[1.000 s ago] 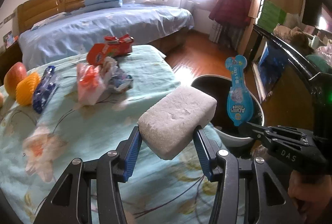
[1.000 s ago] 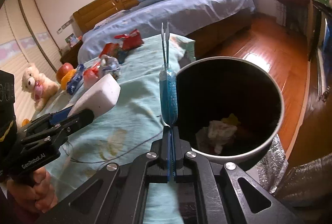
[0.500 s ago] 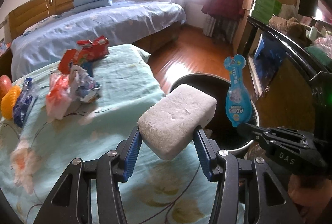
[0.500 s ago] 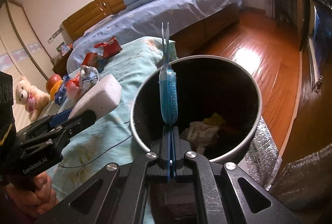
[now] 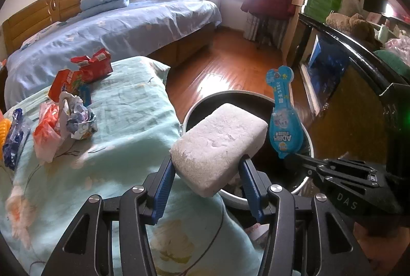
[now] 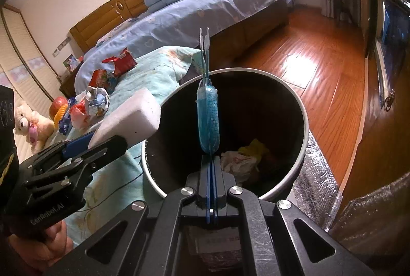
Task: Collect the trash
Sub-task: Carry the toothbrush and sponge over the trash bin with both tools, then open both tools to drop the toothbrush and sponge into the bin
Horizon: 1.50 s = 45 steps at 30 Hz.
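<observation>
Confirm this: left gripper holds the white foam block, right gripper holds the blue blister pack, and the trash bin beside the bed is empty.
Not quite. The trash bin is not empty: the right wrist view shows crumpled white and yellow trash at its bottom. The left gripper does hold the white foam block, the right gripper the blue blister pack.

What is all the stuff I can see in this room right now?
sponge: one, white, in left gripper, at bin rim
blue packet: one, in right gripper, over bin
bin: one, black inside, pale rim, beside table; trash in it
wrappers: several, red, on green cloth
crumpled paper: one, bluish white, on cloth
bed: one, blue cover, behind
teddy: one, cream, far left
left gripper: black, blue pads
right gripper: black, shut on packet
</observation>
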Tool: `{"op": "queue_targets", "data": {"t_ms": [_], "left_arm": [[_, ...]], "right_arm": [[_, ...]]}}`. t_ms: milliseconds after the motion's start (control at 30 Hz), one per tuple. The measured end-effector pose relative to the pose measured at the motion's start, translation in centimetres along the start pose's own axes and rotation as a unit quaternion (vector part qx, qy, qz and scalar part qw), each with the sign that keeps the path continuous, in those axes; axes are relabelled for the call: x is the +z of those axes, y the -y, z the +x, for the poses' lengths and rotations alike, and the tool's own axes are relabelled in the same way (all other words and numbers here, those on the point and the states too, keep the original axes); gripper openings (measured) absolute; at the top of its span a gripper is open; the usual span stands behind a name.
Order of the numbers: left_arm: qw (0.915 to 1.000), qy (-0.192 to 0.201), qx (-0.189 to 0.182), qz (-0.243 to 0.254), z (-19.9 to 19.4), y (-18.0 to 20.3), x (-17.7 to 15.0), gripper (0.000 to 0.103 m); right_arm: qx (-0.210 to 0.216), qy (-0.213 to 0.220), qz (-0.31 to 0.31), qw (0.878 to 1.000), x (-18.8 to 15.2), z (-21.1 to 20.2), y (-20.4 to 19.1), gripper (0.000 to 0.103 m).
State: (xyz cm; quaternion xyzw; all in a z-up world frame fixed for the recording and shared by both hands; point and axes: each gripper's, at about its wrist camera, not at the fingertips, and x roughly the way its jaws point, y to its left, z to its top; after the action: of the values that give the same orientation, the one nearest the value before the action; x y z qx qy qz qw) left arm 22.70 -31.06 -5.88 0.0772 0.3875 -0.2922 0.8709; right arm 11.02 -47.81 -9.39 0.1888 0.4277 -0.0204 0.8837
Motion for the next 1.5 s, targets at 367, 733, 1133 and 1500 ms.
{"op": "queue_targets", "data": {"t_ms": [367, 733, 1133, 1500], "left_arm": [[1.0000, -0.004, -0.004, 0.005, 0.8, 0.6, 0.4, 0.051], [1.0000, -0.002, -0.004, 0.006, 1.2, 0.8, 0.7, 0.053], [0.9999, 0.004, 0.000, -0.011, -0.2, -0.4, -0.1, 0.073], [0.9963, 0.010, 0.043, -0.074, -4.0, -6.1, -3.1, 0.079]], "right_arm": [[-0.002, -0.006, 0.005, 1.000, 0.5, 0.4, 0.4, 0.000], [-0.006, -0.012, 0.009, 1.000, 1.0, 0.7, 0.9, 0.001], [-0.020, 0.006, -0.003, 1.000, 1.2, 0.1, 0.4, 0.025], [0.012, 0.033, -0.005, 0.999, 1.1, -0.4, -2.7, 0.074]]}}
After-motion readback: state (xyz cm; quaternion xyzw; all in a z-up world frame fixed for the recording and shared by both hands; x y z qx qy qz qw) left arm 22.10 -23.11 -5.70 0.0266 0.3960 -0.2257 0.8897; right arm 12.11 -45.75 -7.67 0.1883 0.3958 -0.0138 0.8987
